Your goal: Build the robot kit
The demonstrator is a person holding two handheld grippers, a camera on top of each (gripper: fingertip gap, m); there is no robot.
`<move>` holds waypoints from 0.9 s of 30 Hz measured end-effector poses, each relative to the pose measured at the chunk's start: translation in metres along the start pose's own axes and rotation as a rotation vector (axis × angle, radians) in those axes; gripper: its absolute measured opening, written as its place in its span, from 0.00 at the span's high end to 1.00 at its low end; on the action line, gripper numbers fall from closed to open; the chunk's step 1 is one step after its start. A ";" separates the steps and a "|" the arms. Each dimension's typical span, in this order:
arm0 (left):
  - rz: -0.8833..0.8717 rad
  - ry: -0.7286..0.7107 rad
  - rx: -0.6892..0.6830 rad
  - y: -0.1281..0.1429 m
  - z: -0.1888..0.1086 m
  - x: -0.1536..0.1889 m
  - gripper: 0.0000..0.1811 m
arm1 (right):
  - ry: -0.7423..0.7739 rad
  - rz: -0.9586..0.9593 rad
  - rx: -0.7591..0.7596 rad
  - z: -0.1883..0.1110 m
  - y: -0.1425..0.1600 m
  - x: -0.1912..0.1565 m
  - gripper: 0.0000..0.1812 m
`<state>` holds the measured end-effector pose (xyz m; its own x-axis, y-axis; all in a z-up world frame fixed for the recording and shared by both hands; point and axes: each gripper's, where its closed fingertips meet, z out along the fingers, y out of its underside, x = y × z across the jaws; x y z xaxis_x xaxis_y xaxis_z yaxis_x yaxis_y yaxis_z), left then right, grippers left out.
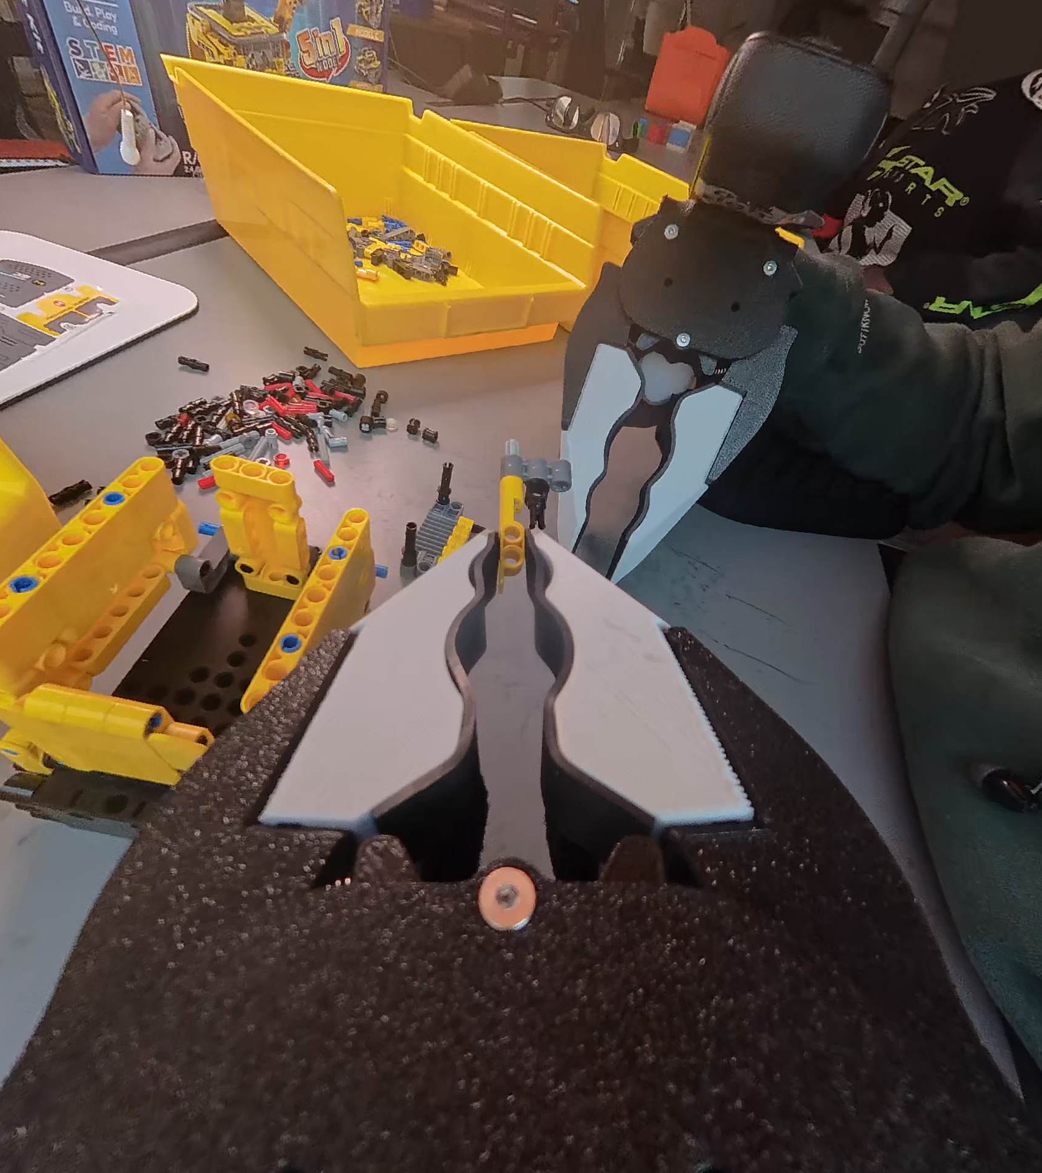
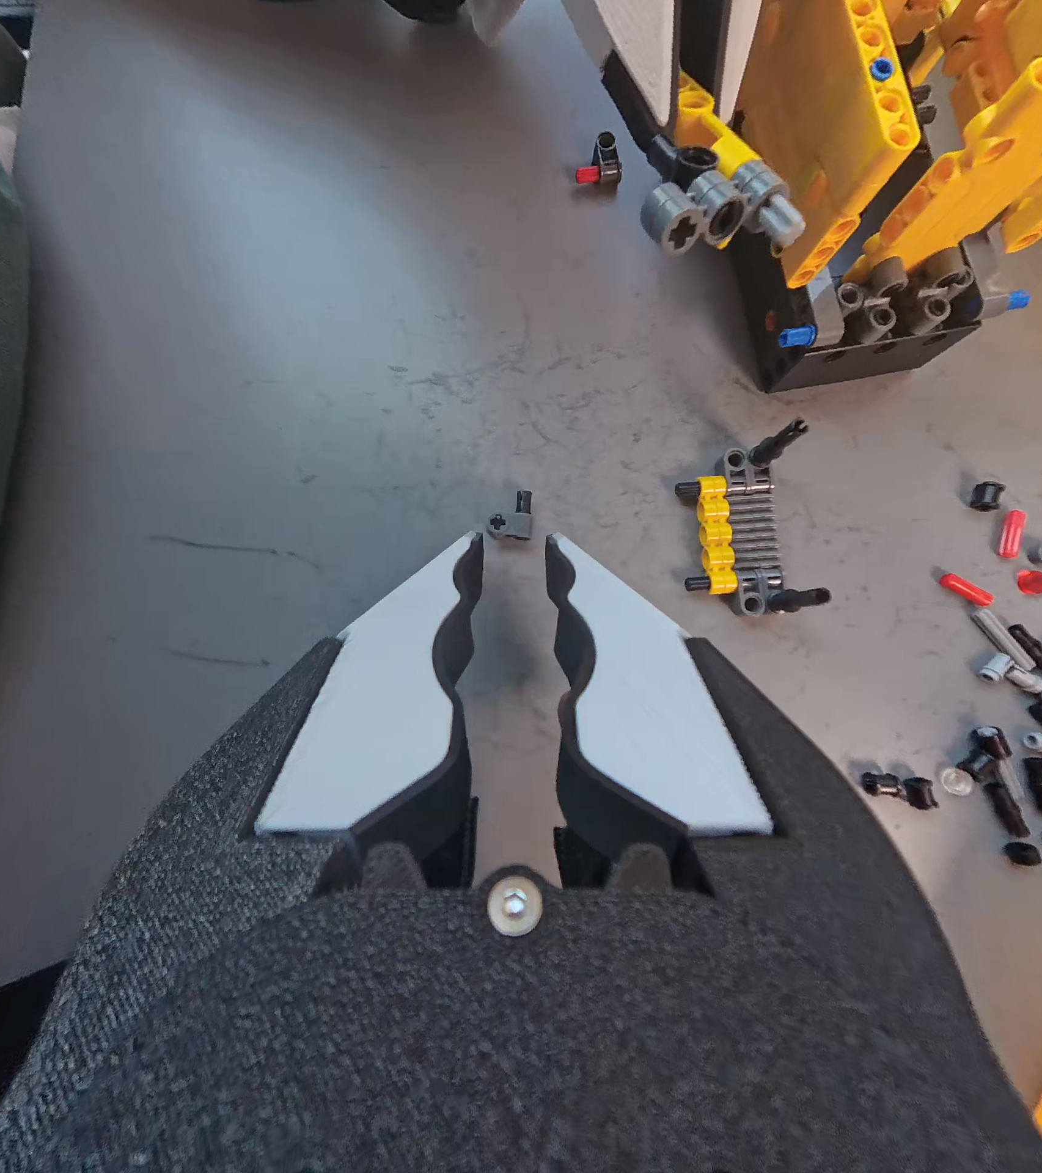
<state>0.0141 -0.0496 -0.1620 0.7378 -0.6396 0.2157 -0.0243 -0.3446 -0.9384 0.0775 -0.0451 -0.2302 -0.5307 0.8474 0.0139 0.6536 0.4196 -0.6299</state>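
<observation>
My left gripper (image 1: 510, 539) is shut on a thin yellow beam (image 1: 510, 508) that carries grey connectors (image 1: 540, 473) and a black pin at its far end. It holds the beam just above the grey table. In the right wrist view the same gripper (image 2: 696, 108) and beam assembly (image 2: 718, 203) show at the top. My right gripper (image 2: 513, 539) is open and points down at the table, with a small grey connector with a black pin (image 2: 508, 523) just ahead of its fingertips. It also shows in the left wrist view (image 1: 597, 558), close to the right of the held beam.
A part-built yellow brick vehicle (image 1: 124, 603) stands left of the left gripper. A pile of small black, red and grey pins (image 1: 264, 412) lies behind it. A grey and yellow sub-assembly (image 2: 740, 539) lies near. Yellow bins (image 1: 442, 330), a booklet (image 1: 29, 317) and a person's sleeve (image 1: 950, 412) border the area.
</observation>
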 end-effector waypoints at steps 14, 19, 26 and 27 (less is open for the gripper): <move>0.019 0.002 -0.024 0.003 0.001 0.002 0.96 | -0.012 0.043 -0.068 0.015 -0.001 -0.003 0.92; 0.000 0.035 0.004 -0.003 -0.002 0.006 0.96 | -0.018 0.069 0.181 -0.005 -0.024 0.009 0.92; -0.052 0.157 0.102 -0.019 -0.006 0.025 0.97 | -0.114 0.179 0.857 -0.086 -0.096 0.019 0.92; -0.044 0.160 0.108 -0.020 -0.006 0.027 0.97 | -0.130 0.195 0.867 -0.083 -0.097 0.019 0.92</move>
<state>0.0301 -0.0641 -0.1353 0.6193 -0.7299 0.2892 0.0847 -0.3041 -0.9489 0.0492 -0.0430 -0.1044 -0.5441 0.8124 -0.2095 0.1291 -0.1657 -0.9777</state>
